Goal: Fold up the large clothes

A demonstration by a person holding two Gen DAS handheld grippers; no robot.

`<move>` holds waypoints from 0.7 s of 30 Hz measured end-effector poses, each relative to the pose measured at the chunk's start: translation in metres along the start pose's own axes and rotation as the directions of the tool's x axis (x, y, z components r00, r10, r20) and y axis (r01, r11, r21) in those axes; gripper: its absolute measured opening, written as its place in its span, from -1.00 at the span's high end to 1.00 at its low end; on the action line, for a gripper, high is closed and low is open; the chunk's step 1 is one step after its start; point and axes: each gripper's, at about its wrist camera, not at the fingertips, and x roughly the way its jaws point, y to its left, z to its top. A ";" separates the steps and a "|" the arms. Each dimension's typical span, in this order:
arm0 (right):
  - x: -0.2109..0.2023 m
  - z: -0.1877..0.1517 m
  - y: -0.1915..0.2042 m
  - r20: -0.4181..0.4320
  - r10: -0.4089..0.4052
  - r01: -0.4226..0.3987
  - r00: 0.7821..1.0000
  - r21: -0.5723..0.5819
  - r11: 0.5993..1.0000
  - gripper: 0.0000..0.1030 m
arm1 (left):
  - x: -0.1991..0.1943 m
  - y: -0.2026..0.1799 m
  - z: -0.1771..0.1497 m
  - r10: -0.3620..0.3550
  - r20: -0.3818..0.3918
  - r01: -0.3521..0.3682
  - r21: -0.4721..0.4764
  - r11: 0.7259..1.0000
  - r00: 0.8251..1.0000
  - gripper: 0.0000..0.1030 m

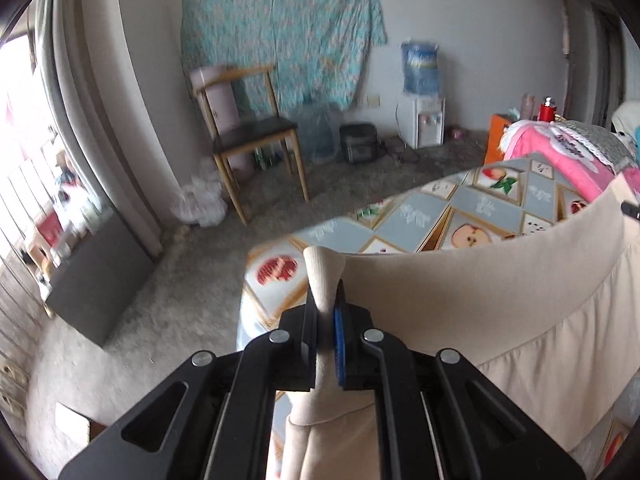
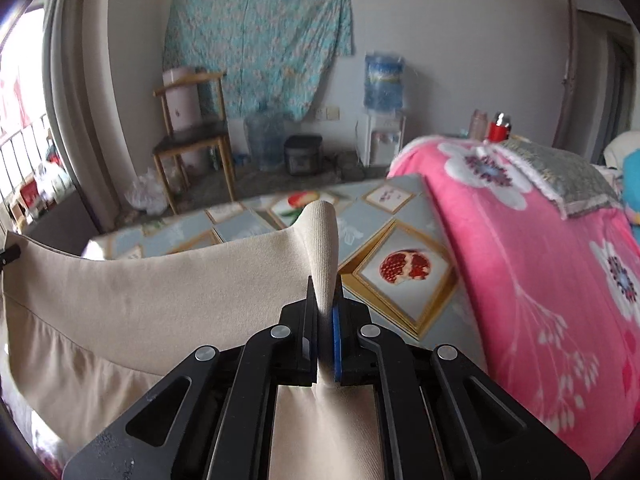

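Observation:
A large beige garment (image 1: 480, 300) hangs stretched in the air between my two grippers, above a bed with a fruit-print sheet (image 1: 420, 220). My left gripper (image 1: 325, 300) is shut on one corner of its ribbed band, which pokes up between the fingers. My right gripper (image 2: 325, 300) is shut on the other corner of the same garment (image 2: 160, 288). The band runs taut from one gripper to the other and the cloth below hangs down. The right gripper's tip shows at the right edge of the left wrist view (image 1: 632, 209).
A pink flowered blanket (image 2: 540, 260) is piled on the bed at the right with a grey pillow (image 2: 568, 168) on top. Beyond the bed stand a wooden chair (image 1: 248, 136), a water dispenser (image 1: 422, 120), water jugs and a black bin (image 1: 358, 142). A window with a railing is at the left.

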 end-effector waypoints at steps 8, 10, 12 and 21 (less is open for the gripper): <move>0.099 -0.026 0.002 -0.260 -0.025 0.019 0.965 -0.023 1.000 0.75 | 0.110 0.010 -0.027 -0.084 -0.313 0.054 -0.101 0.993 0.946 0.71; 0.096 -0.024 -0.004 -0.275 -0.046 0.041 0.960 -0.023 0.999 0.40 | 0.105 0.022 -0.027 -0.099 -0.306 0.058 -0.140 0.988 0.947 0.48; 0.085 -0.016 -0.016 -0.260 -0.096 0.096 0.961 -0.015 0.995 0.09 | 0.090 0.043 -0.026 -0.111 -0.274 0.052 -0.213 0.976 0.955 0.38; -0.047 -0.030 -0.037 -0.133 0.058 -0.057 0.989 0.015 0.998 -0.05 | -0.013 0.051 -0.065 -0.256 -0.146 0.222 -0.215 0.951 0.956 0.37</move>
